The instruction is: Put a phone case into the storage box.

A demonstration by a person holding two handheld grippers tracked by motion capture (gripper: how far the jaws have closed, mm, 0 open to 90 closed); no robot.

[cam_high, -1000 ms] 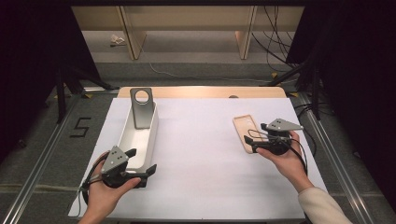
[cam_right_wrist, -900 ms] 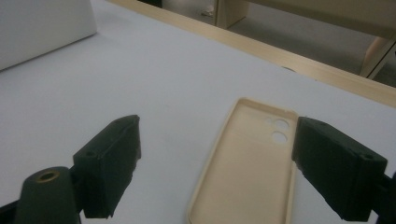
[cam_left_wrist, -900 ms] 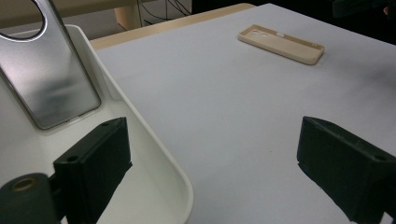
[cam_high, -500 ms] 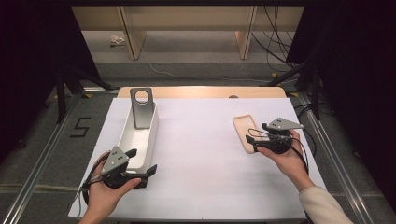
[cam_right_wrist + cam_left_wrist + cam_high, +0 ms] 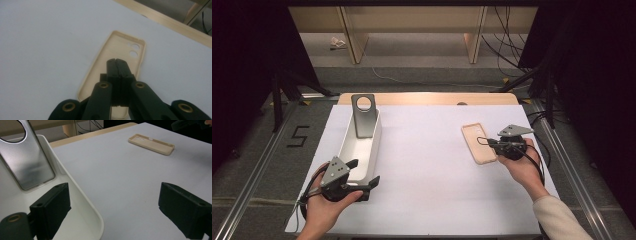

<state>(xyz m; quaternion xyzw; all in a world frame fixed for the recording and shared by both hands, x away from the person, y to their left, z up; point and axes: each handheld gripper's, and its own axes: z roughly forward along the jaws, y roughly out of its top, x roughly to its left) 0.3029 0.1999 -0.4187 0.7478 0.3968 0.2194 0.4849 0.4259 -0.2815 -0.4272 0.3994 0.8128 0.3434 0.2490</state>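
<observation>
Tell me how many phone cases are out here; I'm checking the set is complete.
2. A beige phone case lies flat on the white table beside the right gripper; a silvery phone case leans upright inside the white tray.

overhead forward-down, gripper views perhaps nearer

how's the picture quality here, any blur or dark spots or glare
High view: table evenly lit, surroundings black. Left gripper view: near jaws soft, phone case sharper, sheen on the metal stand in the tray. Right gripper view: jaws blurred.
</observation>
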